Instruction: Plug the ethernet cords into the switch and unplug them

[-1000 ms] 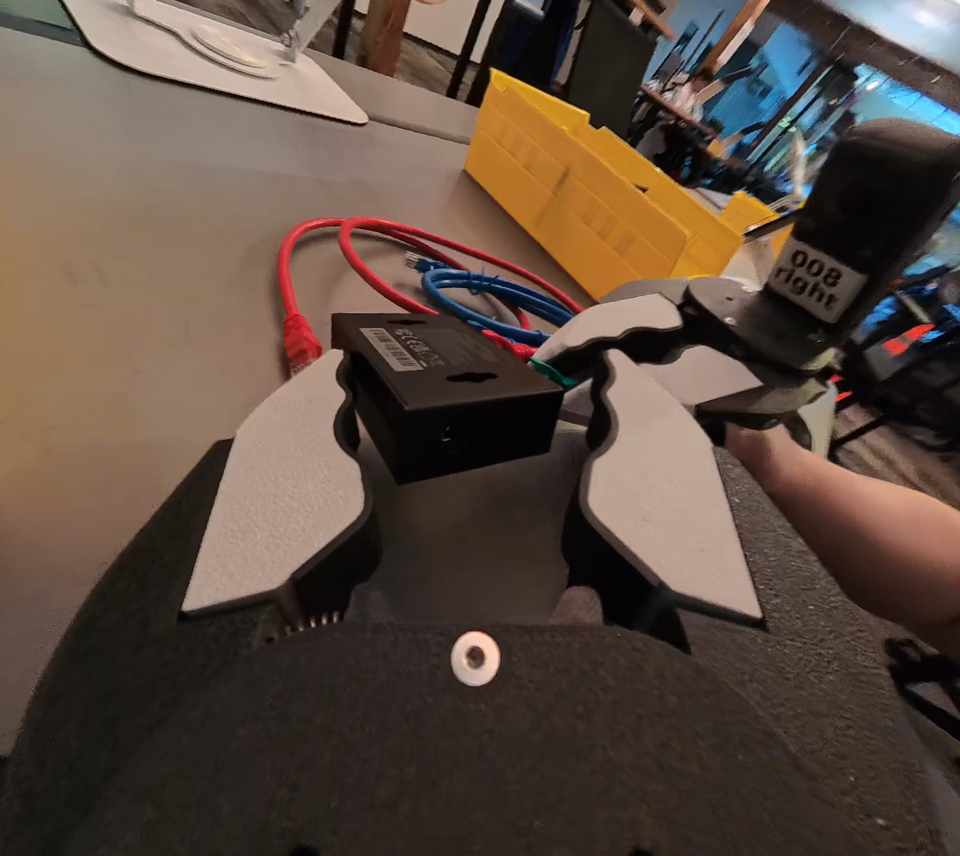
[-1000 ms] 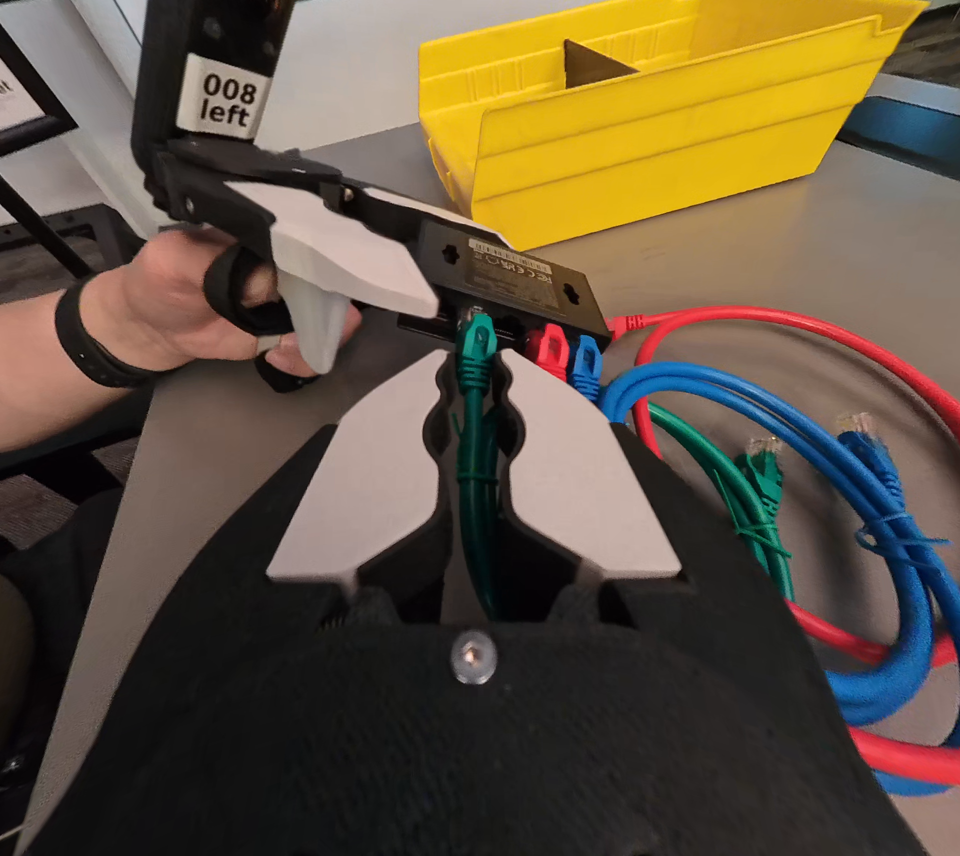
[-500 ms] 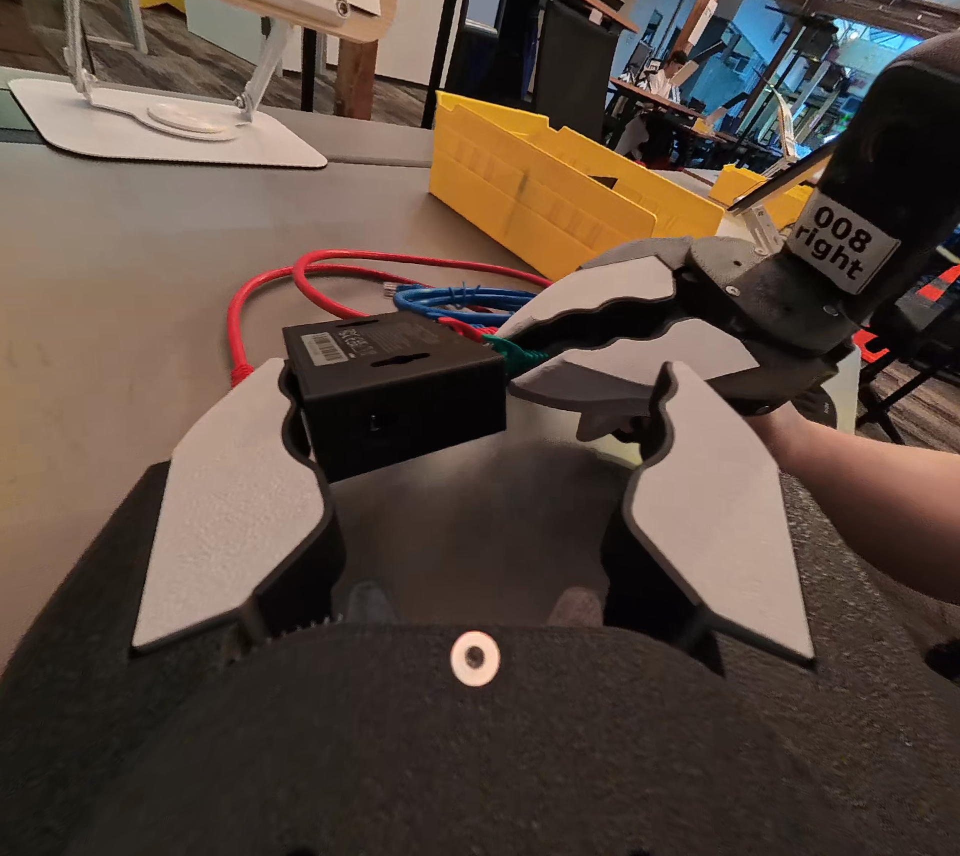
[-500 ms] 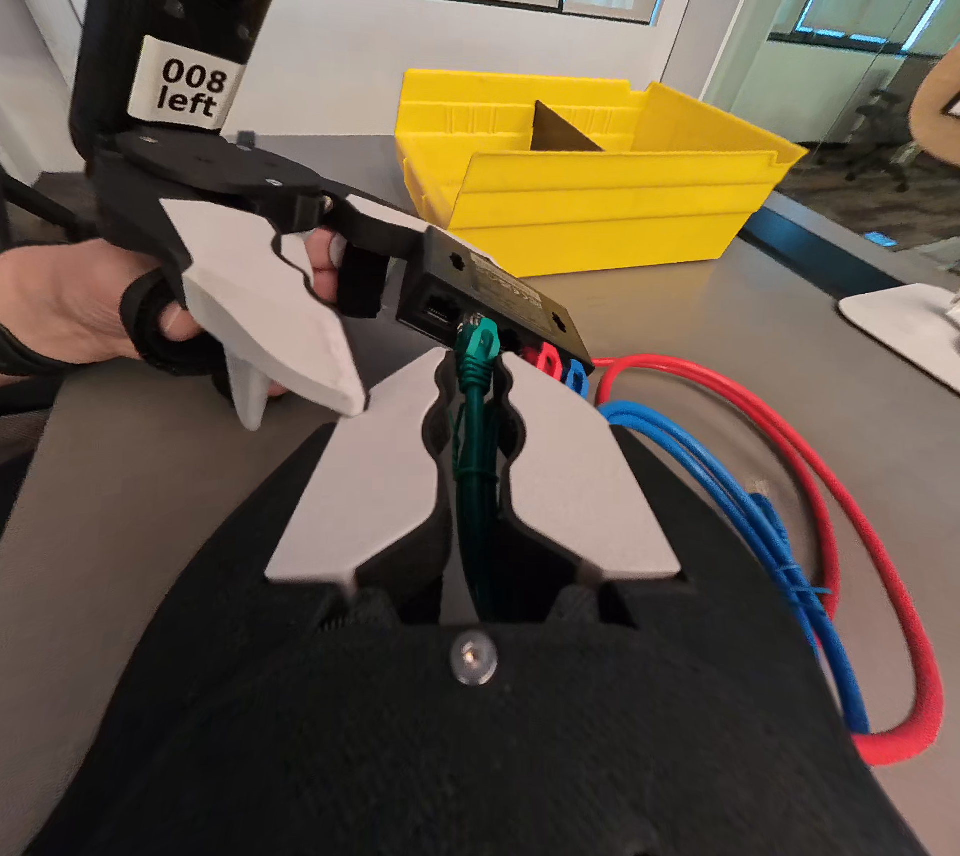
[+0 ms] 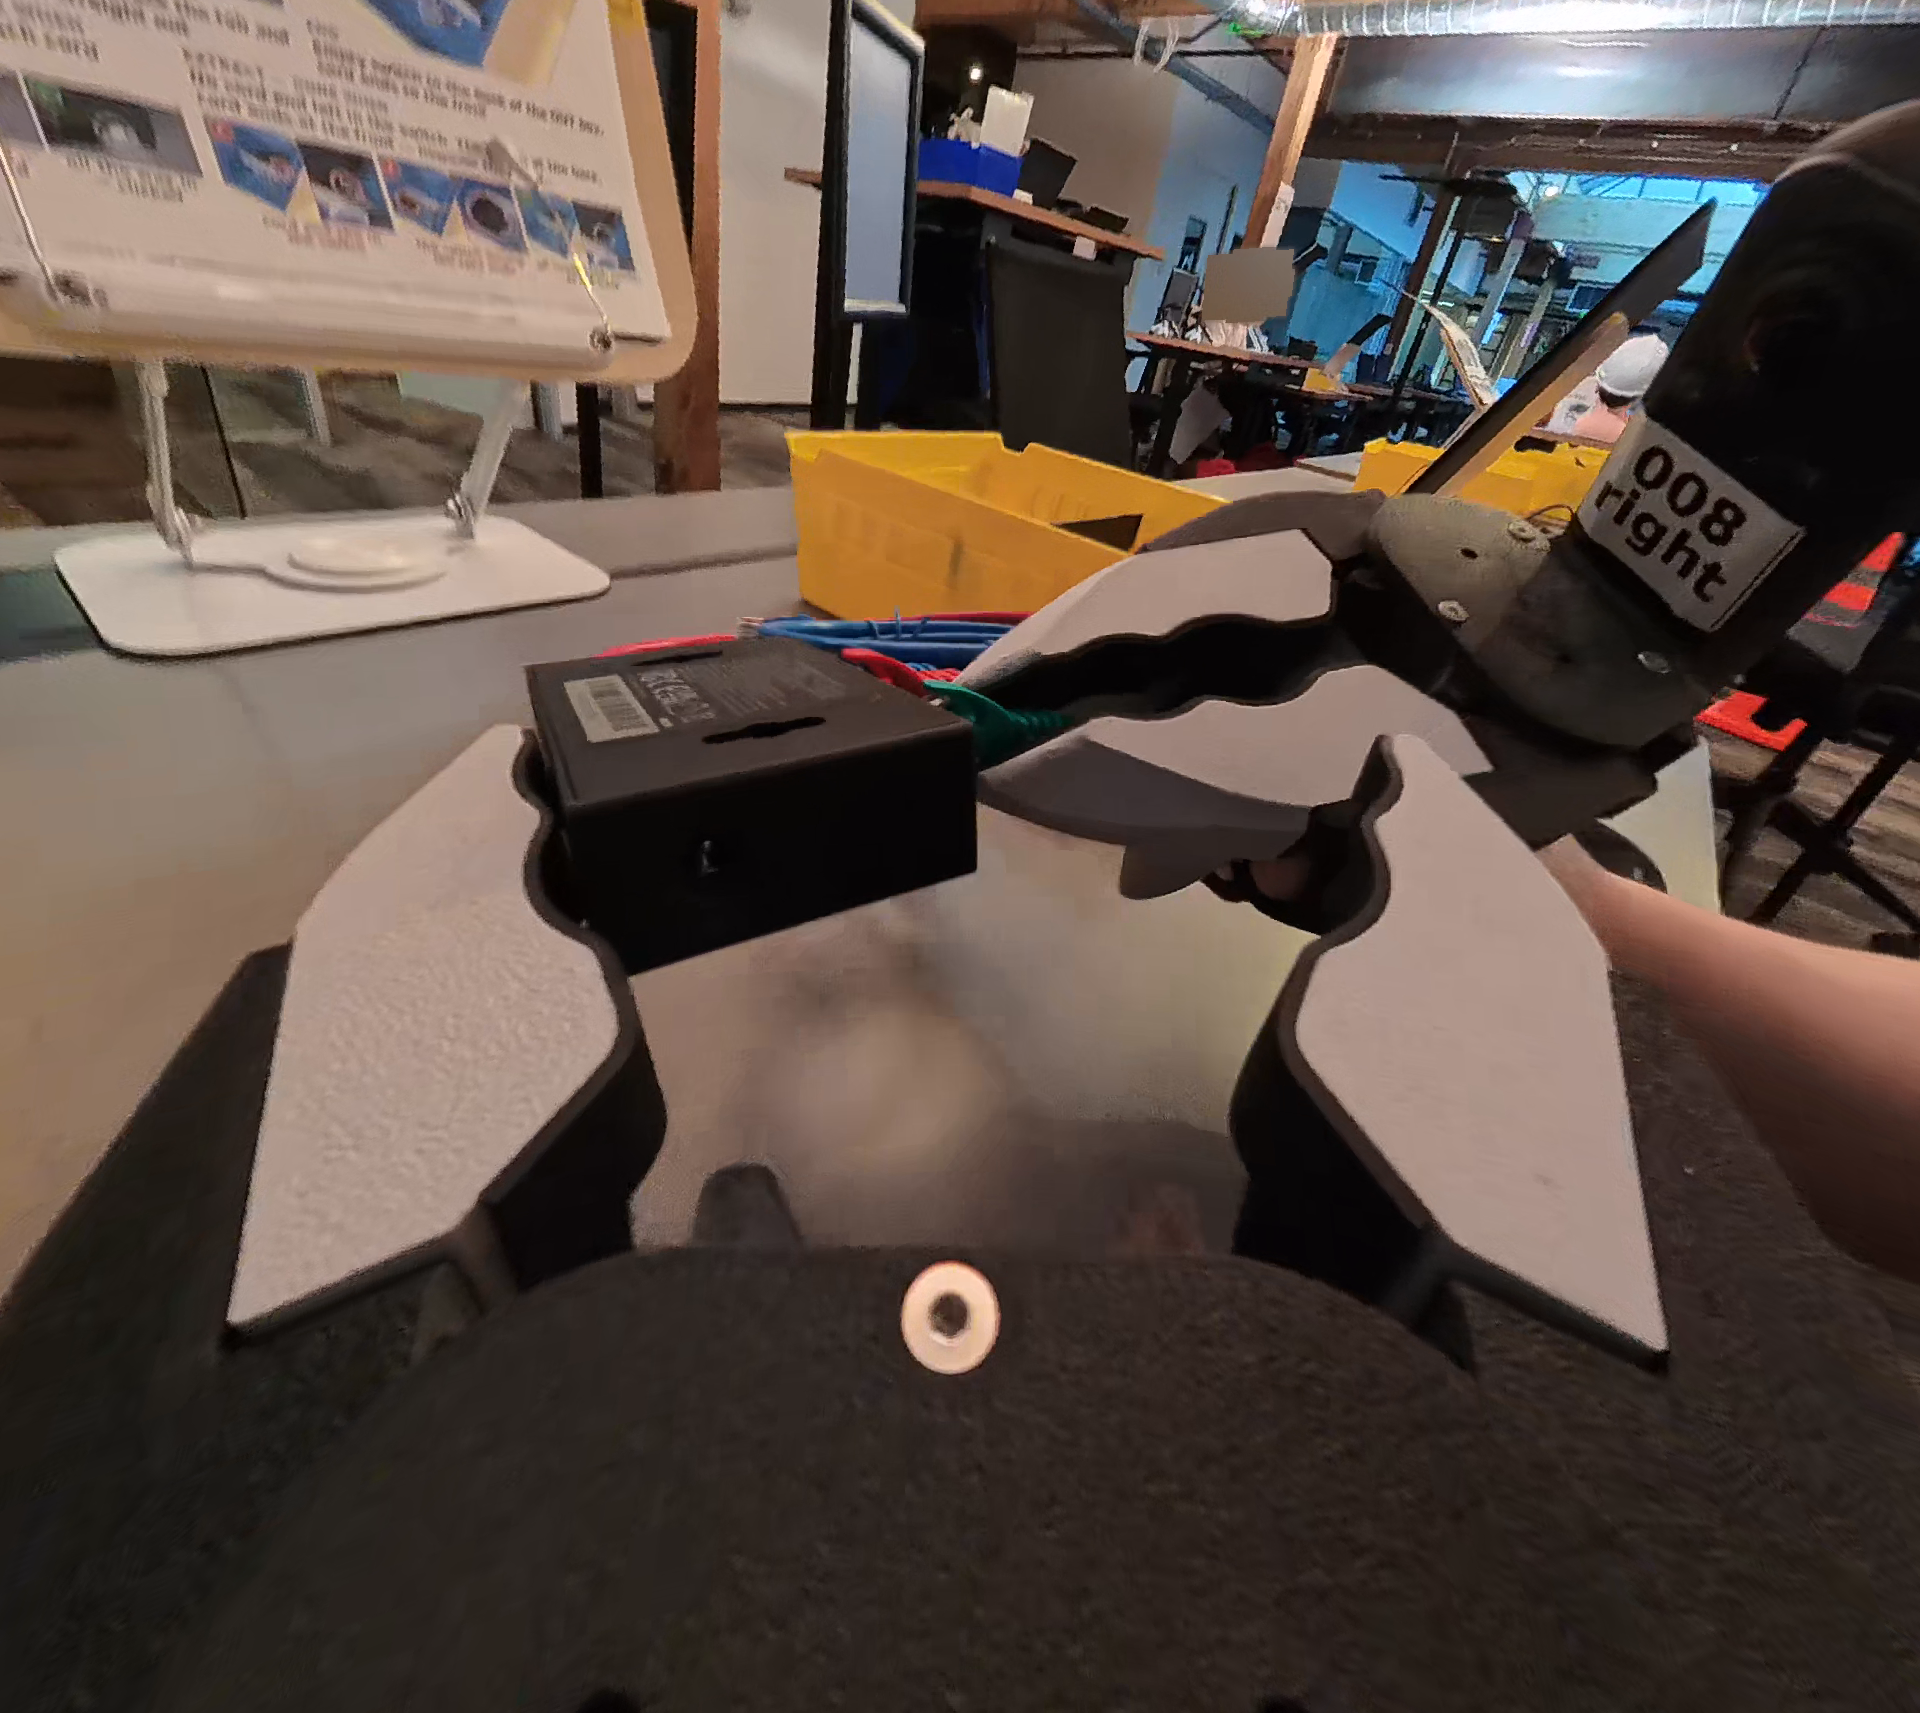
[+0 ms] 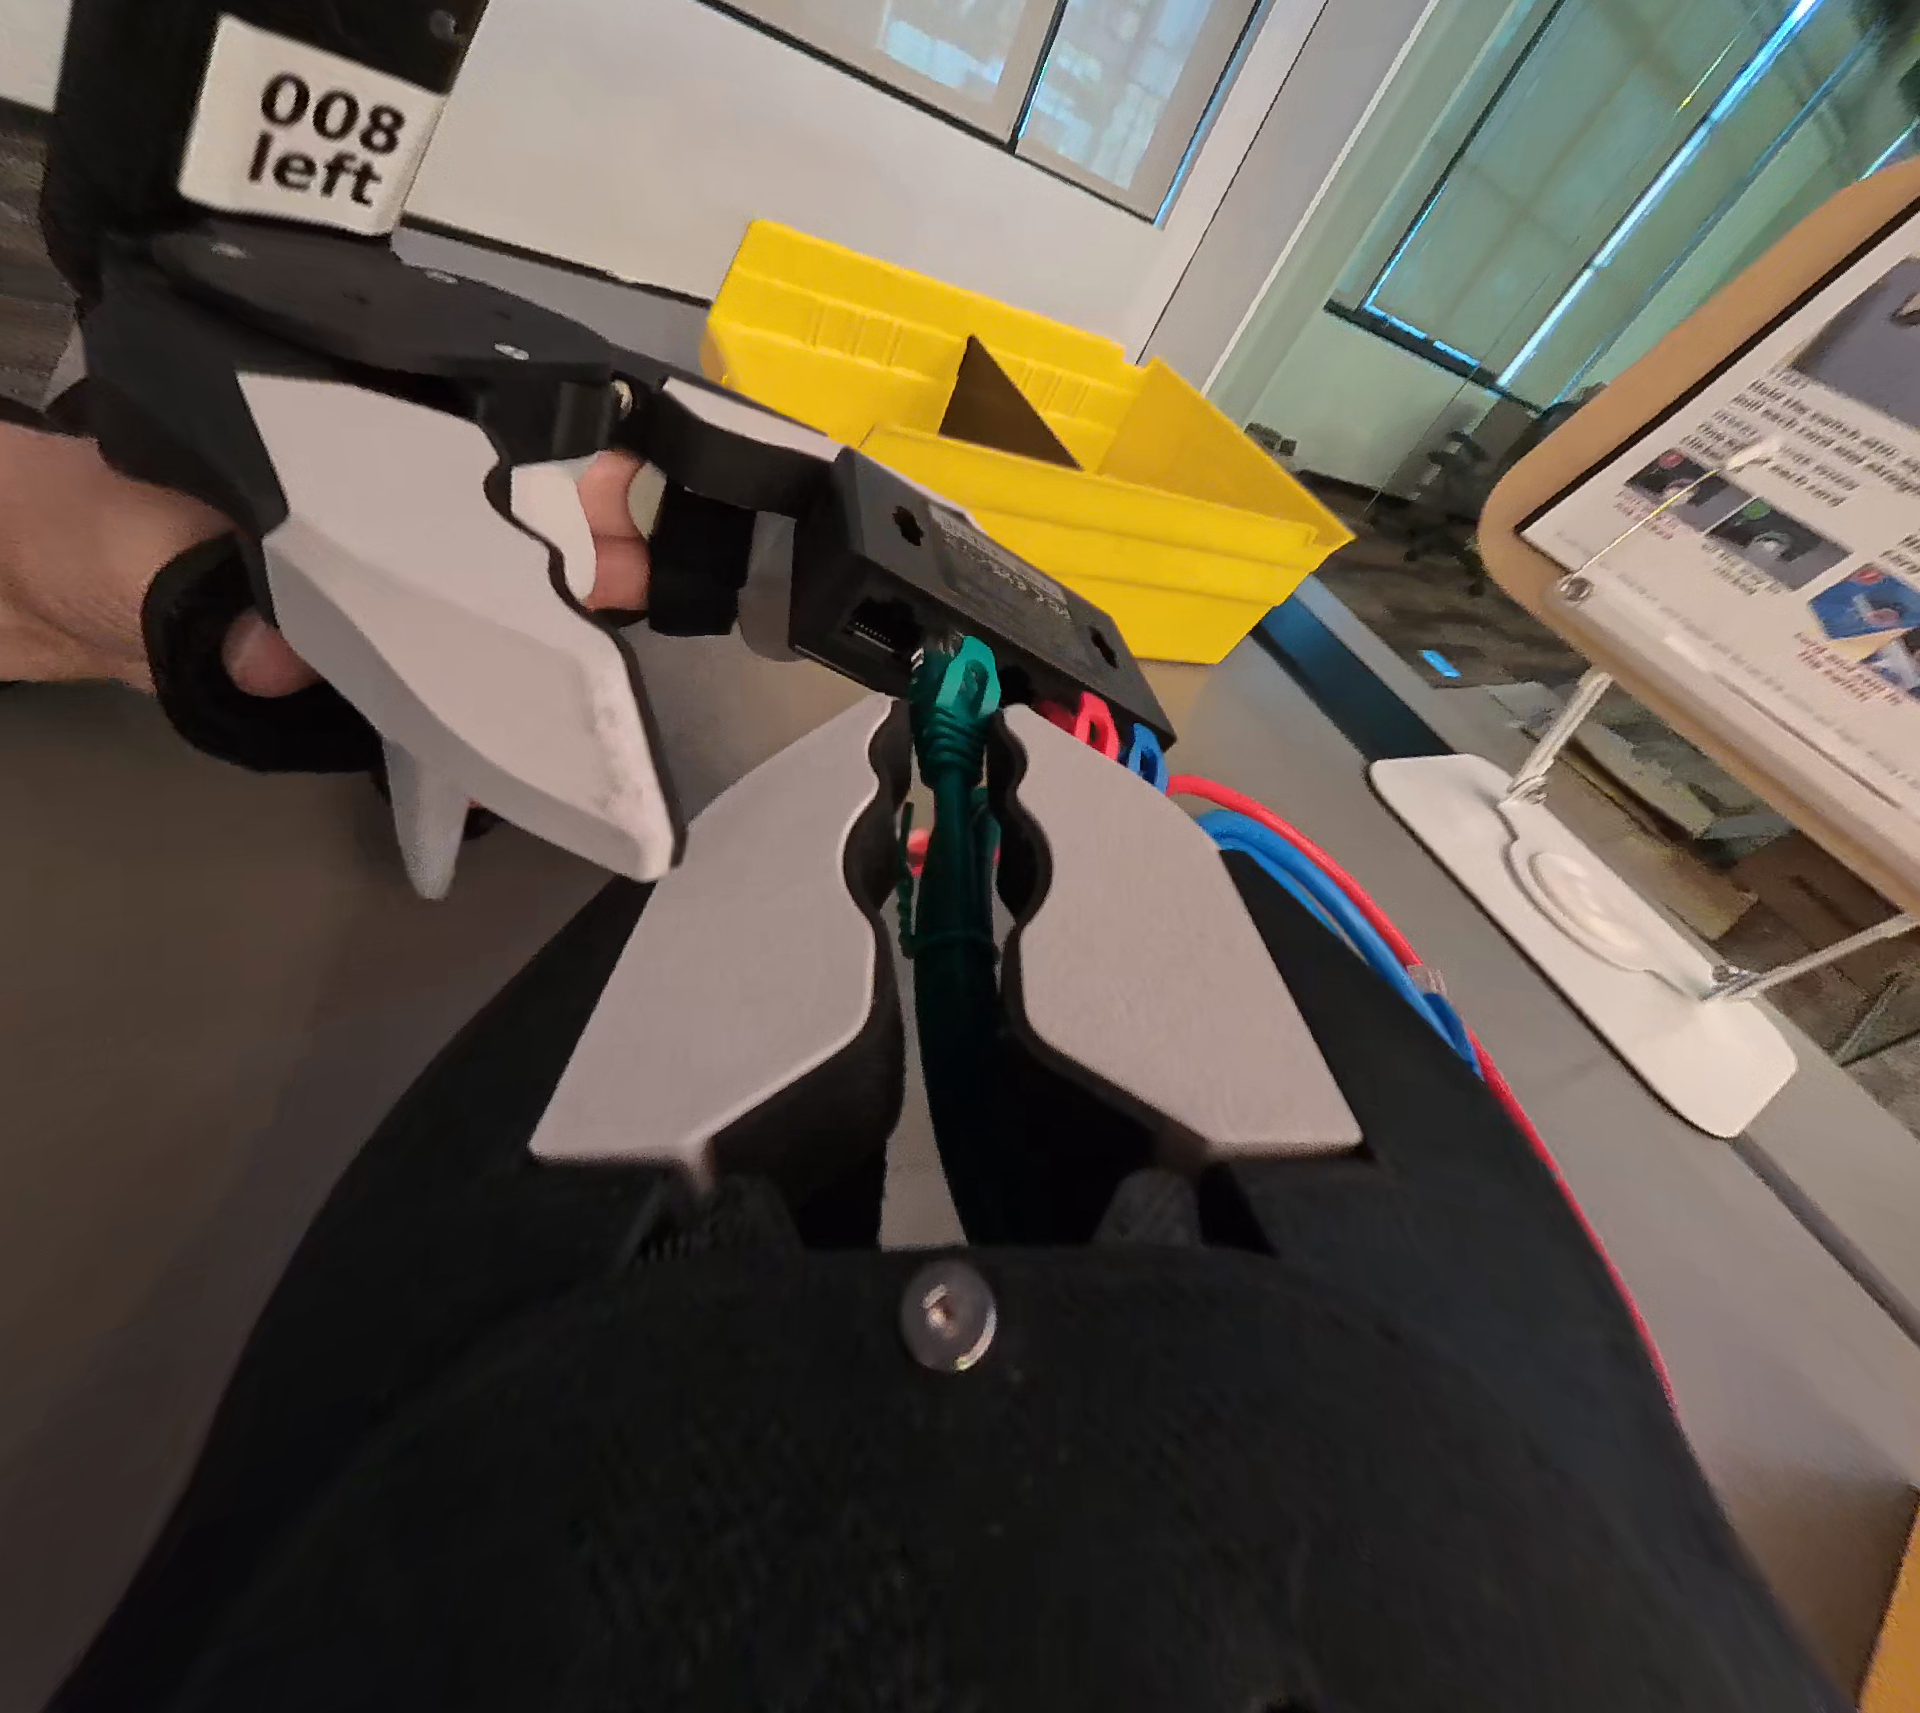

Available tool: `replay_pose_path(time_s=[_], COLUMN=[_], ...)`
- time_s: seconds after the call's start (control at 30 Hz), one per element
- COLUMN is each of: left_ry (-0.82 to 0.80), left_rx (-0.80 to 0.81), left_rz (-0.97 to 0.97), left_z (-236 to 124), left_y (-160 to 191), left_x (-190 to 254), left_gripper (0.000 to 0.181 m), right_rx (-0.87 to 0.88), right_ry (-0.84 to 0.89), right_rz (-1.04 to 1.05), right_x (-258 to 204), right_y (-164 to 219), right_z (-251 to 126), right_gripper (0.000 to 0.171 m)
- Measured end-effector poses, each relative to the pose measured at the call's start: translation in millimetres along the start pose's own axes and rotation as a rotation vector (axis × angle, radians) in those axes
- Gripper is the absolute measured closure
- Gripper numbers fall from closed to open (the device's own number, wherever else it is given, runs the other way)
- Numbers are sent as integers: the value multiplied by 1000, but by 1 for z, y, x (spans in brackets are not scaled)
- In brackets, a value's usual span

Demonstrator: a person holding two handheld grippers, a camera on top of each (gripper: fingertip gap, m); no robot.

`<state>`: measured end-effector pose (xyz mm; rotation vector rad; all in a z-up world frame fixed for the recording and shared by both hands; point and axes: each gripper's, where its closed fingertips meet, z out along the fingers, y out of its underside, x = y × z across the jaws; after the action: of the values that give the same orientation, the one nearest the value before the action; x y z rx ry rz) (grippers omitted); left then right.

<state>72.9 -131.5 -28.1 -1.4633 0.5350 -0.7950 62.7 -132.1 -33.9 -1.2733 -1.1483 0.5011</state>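
Note:
The black switch (image 5: 748, 770) lies against the left finger of my left gripper (image 5: 945, 759), which is wide open; its right finger stands clear of the box. In the right wrist view the switch (image 6: 977, 572) looks tilted, one end against the left gripper (image 6: 665, 697). My right gripper (image 6: 948, 728) is shut on the green cord (image 6: 951, 842), its plug (image 6: 956, 681) at a switch port; how deep it sits is unclear. It also shows in the left wrist view (image 5: 987, 728). A red plug (image 6: 1091, 718) and blue plug (image 6: 1143, 744) sit in neighbouring ports.
Red (image 6: 1247, 796) and blue (image 6: 1320, 874) cords coil on the grey table (image 5: 156, 811) behind the switch. A yellow bin (image 5: 935, 541) stands beyond them. An instruction board (image 5: 312, 105) on a white stand (image 5: 332, 572) is at the far left. My two grippers' fingertips are within a few centimetres of each other.
My left gripper has opened wide and no longer clamps the switch. Both views have tipped upward. My right gripper has stayed shut on the green cord at the switch.

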Motion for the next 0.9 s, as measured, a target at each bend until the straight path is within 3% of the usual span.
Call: replay_pose_path(time_s=[0.23,0.47,0.9], left_ry=[39,65,88], left_rx=[42,37,6], left_rz=[2,-58,-34], left_z=[10,11,11], left_y=[-8,-2,3], left_x=[5,5,9], left_gripper=[48,42,40], right_rx=[52,47,15], right_ry=[-1,-23,-26], right_rz=[84,160,153], right_x=[11,12,11], right_y=[-10,-5,-2], right_z=[-10,-8,-8], right_gripper=[157,157,157])
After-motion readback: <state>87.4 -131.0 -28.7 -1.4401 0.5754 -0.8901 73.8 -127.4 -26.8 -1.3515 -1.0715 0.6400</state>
